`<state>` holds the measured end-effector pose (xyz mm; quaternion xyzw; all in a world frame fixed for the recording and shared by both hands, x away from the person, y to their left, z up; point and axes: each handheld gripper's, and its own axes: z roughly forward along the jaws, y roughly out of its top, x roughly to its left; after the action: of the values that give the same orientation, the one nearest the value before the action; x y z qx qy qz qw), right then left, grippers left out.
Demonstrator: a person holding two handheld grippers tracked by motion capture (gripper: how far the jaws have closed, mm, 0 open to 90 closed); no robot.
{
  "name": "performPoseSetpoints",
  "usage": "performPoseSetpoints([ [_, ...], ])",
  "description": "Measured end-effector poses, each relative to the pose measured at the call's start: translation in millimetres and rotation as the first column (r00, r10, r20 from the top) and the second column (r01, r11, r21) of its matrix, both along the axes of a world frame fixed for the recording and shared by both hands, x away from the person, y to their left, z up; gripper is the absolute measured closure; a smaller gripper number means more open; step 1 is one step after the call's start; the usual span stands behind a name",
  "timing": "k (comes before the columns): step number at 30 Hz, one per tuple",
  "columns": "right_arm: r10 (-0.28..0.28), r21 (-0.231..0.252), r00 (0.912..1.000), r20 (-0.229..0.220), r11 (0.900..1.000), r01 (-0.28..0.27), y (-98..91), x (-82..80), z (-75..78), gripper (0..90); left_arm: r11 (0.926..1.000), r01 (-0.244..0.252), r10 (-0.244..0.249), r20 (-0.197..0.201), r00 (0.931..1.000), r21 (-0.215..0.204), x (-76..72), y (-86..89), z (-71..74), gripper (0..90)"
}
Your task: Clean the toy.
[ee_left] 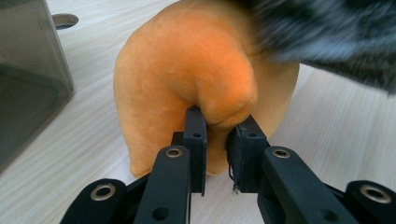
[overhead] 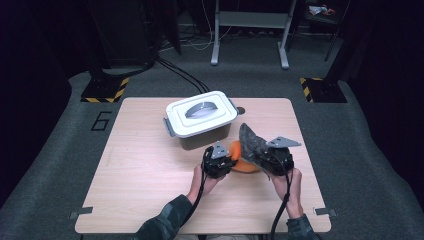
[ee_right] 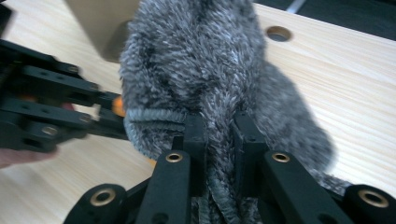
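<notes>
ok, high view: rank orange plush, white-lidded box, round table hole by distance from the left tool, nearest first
1. orange plush: pinched in the left tool, just to its right.
2. white-lidded box: just behind it, toward the far edge.
3. round table hole: farthest, beyond the box's right corner.

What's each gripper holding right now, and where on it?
Left gripper: orange plush, pinched at a fold on its near side. Right gripper: grey fuzzy cloth, clamped on a bunched fold.

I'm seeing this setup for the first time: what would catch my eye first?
The bright orange plush piece near the middle of the pale wooden table, pinched by the left gripper. Beside it, the right gripper is shut on a fuzzy grey sock-like cloth. Behind both stands a lidded white-and-grey plastic box.
</notes>
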<state>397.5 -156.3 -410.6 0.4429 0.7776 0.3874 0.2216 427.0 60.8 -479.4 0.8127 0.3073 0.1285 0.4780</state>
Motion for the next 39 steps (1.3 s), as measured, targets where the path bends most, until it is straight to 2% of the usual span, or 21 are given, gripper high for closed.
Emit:
performPoseSetpoints([
  [1, 0.029, -0.029, 0.9996, 0.003, 0.9992, -0.029, 10.9, 3.9, -3.4, 78.4, 1.0000, 0.004, -0.004, 0.004, 1.0000, 0.003, 0.3, 0.1, 0.0, 78.6],
  [3, 0.020, -0.049, 0.9998, -0.011, 0.9986, -0.020, 16.8, 7.1, -8.1, 78.4, 1.0000, 0.002, -0.002, -0.001, 1.0000, 0.003, 0.6, 0.3, -0.3, 78.6],
  [5, 0.017, -0.053, 0.9998, -0.005, 0.9984, -0.017, 16.6, 10.3, -11.6, 78.5, 1.0000, 0.001, -0.001, -0.006, 1.0000, -0.003, 1.3, 0.8, -1.0, 78.6],
  [7, 0.007, -0.040, 0.9999, -0.009, 0.9992, -0.007, 12.8, 11.6, -12.8, 78.6, 1.0000, 0.007, -0.007, -0.006, 1.0000, -0.001, 1.4, 0.5, -1.2, 78.6],
  [12, -0.041, -0.046, 0.9991, -0.015, 0.9981, 0.040, -1.4, 12.8, -17.9, 78.6, 1.0000, 0.008, -0.008, -0.004, 1.0000, 0.001, 2.2, 0.5, -2.0, 78.6],
  [16, -0.098, -0.040, 0.9943, -0.043, 0.9946, 0.096, -20.5, 17.9, -26.7, 78.5, 0.9999, 0.010, -0.010, -0.013, 0.9999, 0.000, 3.1, 1.2, -1.9, 78.6],
  [19, -0.124, -0.023, 0.9907, -0.056, 0.9922, 0.123, -27.4, 20.8, -32.8, 78.5, 0.9999, 0.013, -0.013, -0.014, 0.9998, -0.001, 3.3, 1.2, -1.9, 78.6],
  [22, -0.155, -0.024, 0.9835, -0.093, 0.9878, 0.154, -39.2, 26.5, -43.3, 78.5, 0.9999, 0.011, -0.011, -0.009, 0.9999, 0.000, 3.7, 0.5, -1.8, 78.6],
  [23, -0.180, -0.034, 0.9765, -0.119, 0.9837, 0.177, -44.7, 30.6, -50.6, 78.5, 1.0000, 0.009, -0.009, -0.010, 0.9999, 0.001, 3.9, 0.9, -1.6, 78.6],
  [24, -0.184, -0.031, 0.9744, -0.130, 0.9830, 0.181, -46.9, 32.1, -53.9, 78.5, 0.9999, 0.011, -0.011, -0.014, 0.9998, 0.001, 4.1, 1.7, -1.5, 78.6],
  [25, -0.202, -0.027, 0.9679, -0.150, 0.9794, 0.200, -48.3, 34.1, -58.3, 78.4, 1.0000, 0.006, -0.006, -0.014, 0.9999, -0.001, 4.0, 1.7, -1.7, 78.6],
  [30, -0.214, -0.013, 0.9553, -0.204, 0.9763, 0.216, -54.5, 40.9, -77.4, 78.5, 0.9999, 0.010, -0.010, -0.016, 0.9998, 0.007, 4.1, 2.4, -1.0, 78.6],
  [33, -0.219, -0.009, 0.9559, -0.196, 0.9750, 0.222, -56.7, 38.2, -74.0, 78.4, 1.0000, 0.004, -0.003, -0.016, 0.9999, 0.003, 4.4, 3.4, -0.9, 78.6],
  [34, -0.211, -0.010, 0.9631, -0.167, 0.9772, 0.212, -59.2, 35.1, -68.2, 78.4, 1.0000, 0.004, -0.004, -0.017, 0.9998, 0.002, 4.6, 3.7, -0.9, 78.5],
  [36, -0.213, 0.004, 0.9654, -0.151, 0.9764, 0.216, -60.1, 30.0, -59.8, 78.4, 1.0000, 0.007, -0.007, -0.019, 0.9998, 0.001, 4.2, 3.5, -0.7, 78.5],
  [39, -0.181, 0.027, 0.9788, -0.096, 0.9825, 0.185, -58.5, 18.8, -39.8, 78.4, 0.9999, 0.011, -0.011, -0.015, 0.9998, 0.002, 3.6, 2.6, -0.3, 78.5],
])
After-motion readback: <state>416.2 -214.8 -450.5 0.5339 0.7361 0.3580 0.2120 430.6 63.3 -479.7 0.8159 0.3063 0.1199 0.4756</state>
